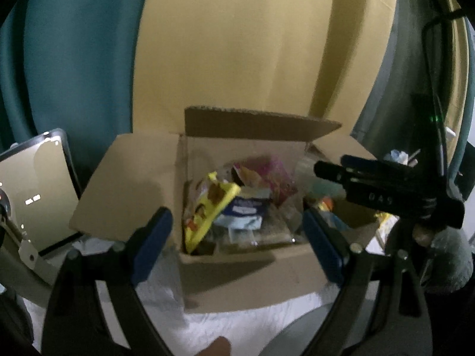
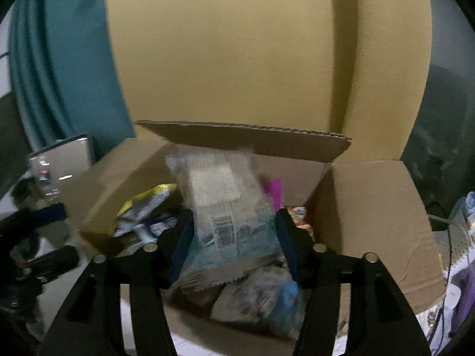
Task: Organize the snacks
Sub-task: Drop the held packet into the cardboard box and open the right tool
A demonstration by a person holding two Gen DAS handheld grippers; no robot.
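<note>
An open cardboard box [image 1: 142, 184] holds several snack packets: a yellow packet [image 1: 207, 210], a blue and white packet [image 1: 246, 207] and a pink packet [image 1: 267, 175]. My left gripper [image 1: 237, 240] is open and empty, hovering at the box's near edge. The right gripper shows in the left wrist view [image 1: 386, 190] over the box's right side. In the right wrist view my right gripper [image 2: 234, 240] is shut on a clear packet with a barcode [image 2: 225, 201], held above the box [image 2: 380, 213].
A tablet [image 1: 38, 190] stands left of the box. White cloth [image 1: 237, 329] covers the surface. A teal curtain [image 1: 83, 59] and a tan wall [image 1: 237, 44] are behind. Clutter lies at right [image 2: 463, 237].
</note>
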